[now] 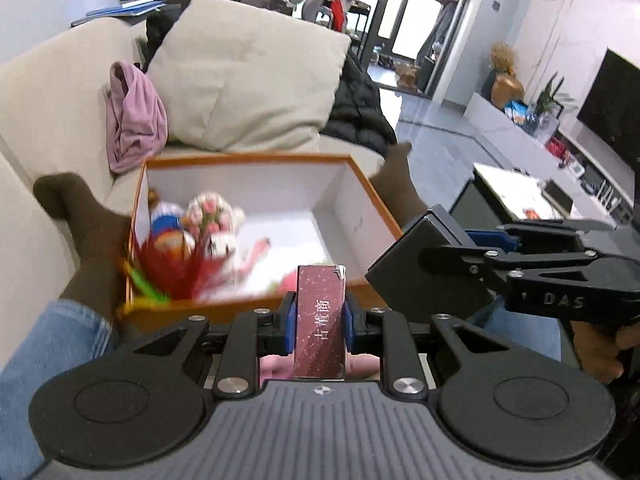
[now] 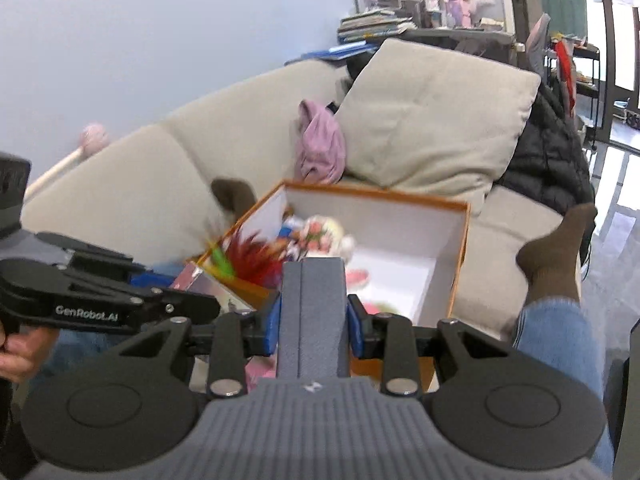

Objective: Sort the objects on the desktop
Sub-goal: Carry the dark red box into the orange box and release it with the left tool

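At mid frame in the left wrist view, the box (image 1: 372, 196) is orange outside and white inside. In its lower left lie red feathers (image 1: 180, 272), a green strip (image 1: 146, 284) and a doll (image 1: 212, 216) with pink and white flowers. The pack (image 1: 320, 322), low centre, is dark red with fine speckles and white characters, held between blue pads (image 1: 290, 326). At right, a dark grey case (image 1: 416, 264). The sofa (image 1: 48, 92) and cushion (image 1: 248, 76) are beige, the cloth (image 1: 134, 120) is lilac, the socks (image 1: 92, 220) brown, the jeans (image 1: 48, 344) pale blue.
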A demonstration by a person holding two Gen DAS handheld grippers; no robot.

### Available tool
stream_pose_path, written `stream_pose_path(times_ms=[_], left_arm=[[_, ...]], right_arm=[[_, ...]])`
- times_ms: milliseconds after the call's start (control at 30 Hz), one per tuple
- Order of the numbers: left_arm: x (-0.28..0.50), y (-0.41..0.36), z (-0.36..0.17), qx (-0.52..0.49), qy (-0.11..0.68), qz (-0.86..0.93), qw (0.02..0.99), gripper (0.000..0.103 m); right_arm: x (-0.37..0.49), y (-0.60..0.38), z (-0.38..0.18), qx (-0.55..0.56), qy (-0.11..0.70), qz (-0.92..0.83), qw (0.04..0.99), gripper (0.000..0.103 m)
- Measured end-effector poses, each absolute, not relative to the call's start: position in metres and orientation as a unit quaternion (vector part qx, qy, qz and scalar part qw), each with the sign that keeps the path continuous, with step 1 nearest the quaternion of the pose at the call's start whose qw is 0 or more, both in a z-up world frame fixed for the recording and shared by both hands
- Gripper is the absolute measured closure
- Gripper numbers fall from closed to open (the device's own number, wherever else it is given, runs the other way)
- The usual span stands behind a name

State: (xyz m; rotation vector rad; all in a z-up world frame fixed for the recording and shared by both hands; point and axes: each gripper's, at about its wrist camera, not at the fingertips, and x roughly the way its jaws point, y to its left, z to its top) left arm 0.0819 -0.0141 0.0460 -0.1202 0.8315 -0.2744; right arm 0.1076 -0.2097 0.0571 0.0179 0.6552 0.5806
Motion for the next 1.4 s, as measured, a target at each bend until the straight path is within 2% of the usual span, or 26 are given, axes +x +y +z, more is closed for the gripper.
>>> stream_pose_path(times_ms=[200,700,1100,1167,1300,1400], left_arm=[[0.134,0.001,0.042,-0.102,0.408,-0.124,0.899,0.078],[0.234,0.001,0.003,-0.111,0.430,-0.113,0.889,0.078],[0.294,-0.014,-0.047,-0.130,0.479,-0.098,0.862,0.078],[0.299,-0.017,-0.053,-0.135,0.485,-0.097,0.858,0.078],[0.303,-0.022,-0.060,-0.141,0.495,-0.092,0.853,0.078],[0.306,-0.027,-0.061,-0.141,0.494,-0.087,0.853,0.078]], right_arm=[[0.166,-0.208,0.052,0.021,0.320,0.237,0.917,0.068],[0.280,-0.176,-0.016,-0.048,0.372,0.177,0.910,0.068],[0.307,-0.162,-0.039,-0.129,0.341,0.152,0.919,0.068],[0.306,-0.164,-0.037,-0.127,0.334,0.154,0.921,0.064],[0.302,-0.171,-0.031,-0.129,0.320,0.153,0.926,0.062],[0.296,-0.185,-0.021,-0.091,0.306,0.156,0.935,0.063]])
